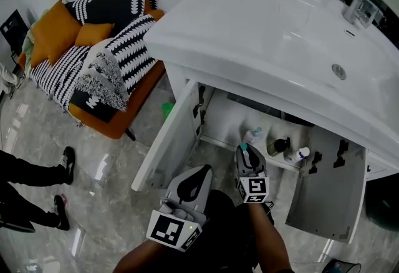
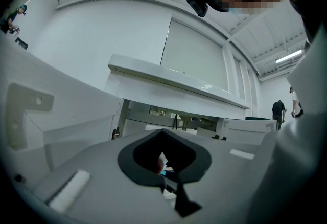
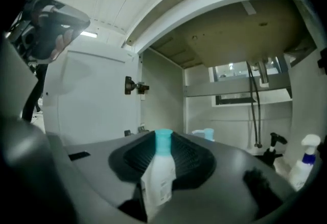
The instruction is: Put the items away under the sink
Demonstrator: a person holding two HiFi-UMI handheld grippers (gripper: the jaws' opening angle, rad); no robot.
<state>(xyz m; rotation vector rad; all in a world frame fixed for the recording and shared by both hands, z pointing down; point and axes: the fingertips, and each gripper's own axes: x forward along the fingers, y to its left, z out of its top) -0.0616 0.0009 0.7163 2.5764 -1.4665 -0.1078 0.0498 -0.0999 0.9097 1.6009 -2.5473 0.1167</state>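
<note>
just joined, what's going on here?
A person crouches at the open cabinet under the sink, with a gripper in each hand. The right gripper is shut on a white bottle with a teal cap, at the cabinet opening. The left gripper is shut and empty. A few bottles already stand inside.

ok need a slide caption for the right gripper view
Right claw gripping a white, teal-capped bottle in front of the open under-sink cabinet, a white spray bottle standing inside at right
</note>
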